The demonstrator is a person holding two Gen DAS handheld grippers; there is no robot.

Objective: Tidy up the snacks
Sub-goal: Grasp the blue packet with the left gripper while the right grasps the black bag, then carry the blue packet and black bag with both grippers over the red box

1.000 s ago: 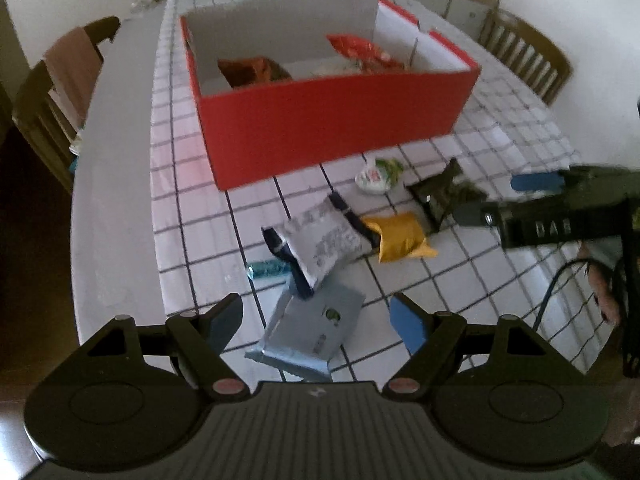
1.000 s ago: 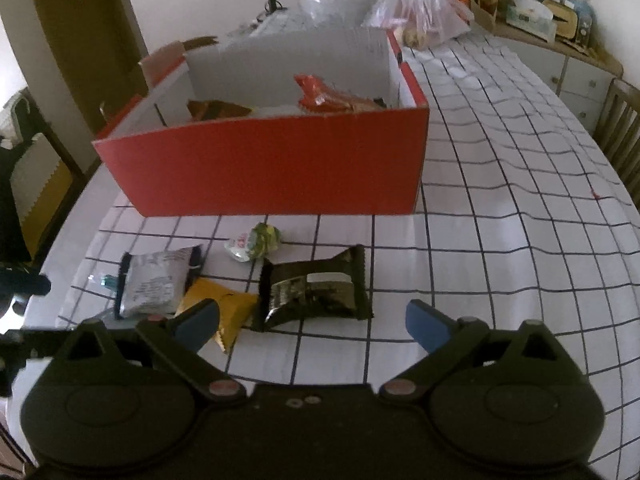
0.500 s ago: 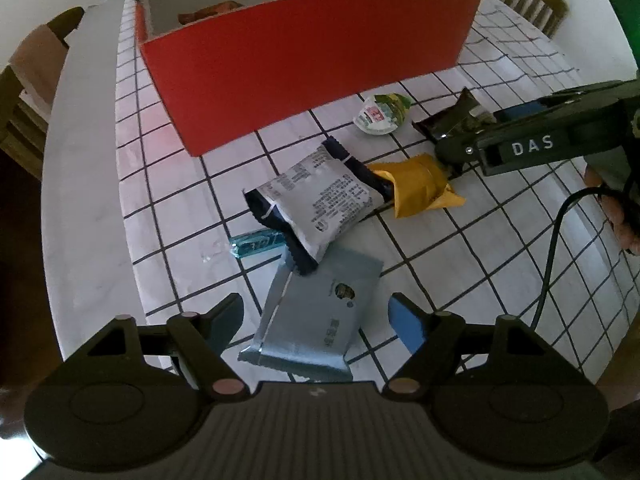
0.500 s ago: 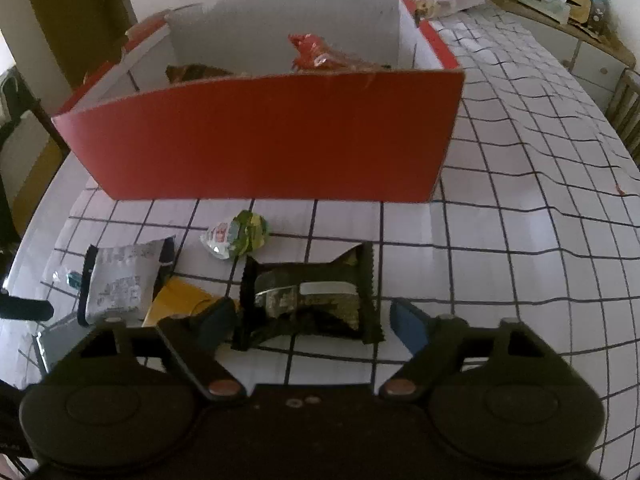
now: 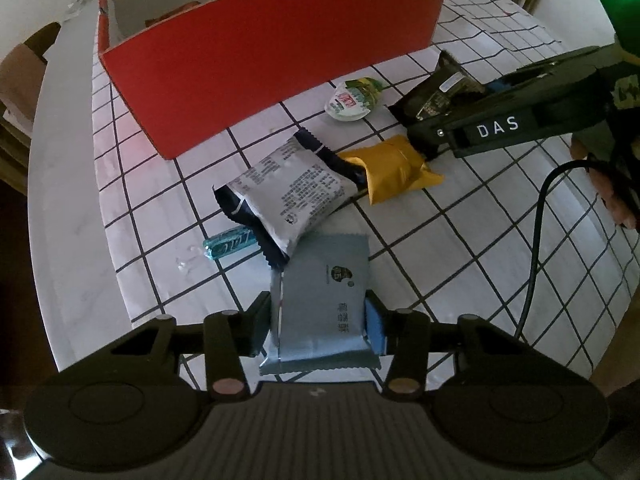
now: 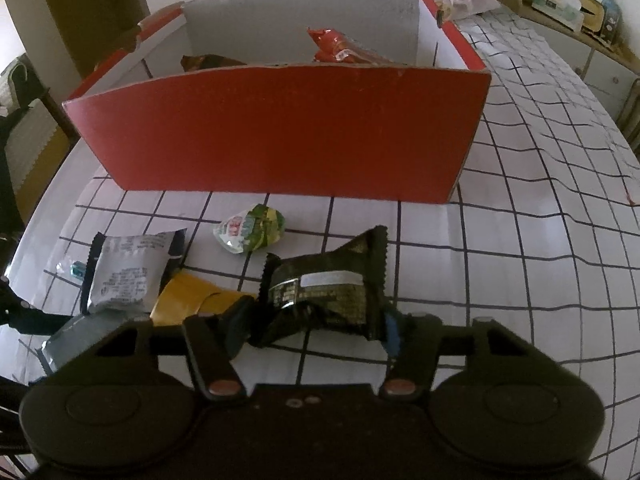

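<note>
**Both grippers closing on packets in front of the red box**

The left gripper [image 5: 318, 322] points steeply down at a grey-blue packet [image 5: 326, 300] that lies on the checked tablecloth [image 5: 460, 248]. Its jaws have just been closing, and the two pads now press on the long sides of this packet; the near end of the packet is partly covered by the gripper body. A white and dark blue packet [image 5: 288, 196] lies over the far edge of the grey-blue one. It also hides most of a small teal sweet [image 5: 228, 242], so only one end of the sweet shows. Beside it lies a yellow packet [image 5: 394, 168], whose far end disappears under the right gripper.

The right gripper [image 6: 314, 326] has just been closing its jaws too, and they are clamped on the near part of a dark packet [image 6: 328, 284], which is crumpled there. The far end of this packet stands up a little from the cloth. A small green and white pouch [image 6: 250, 230] lies apart, between the dark packet and the red box [image 6: 280, 128].

The front wall of the box hides most of its inside. Only the tops of an orange-red packet [image 6: 340, 50] and a brown packet [image 6: 206, 62] stick out above it. The print on all packets is too small to read. Of the person, only some fingers [image 5: 616, 200] show at the edge of the left view.
</note>
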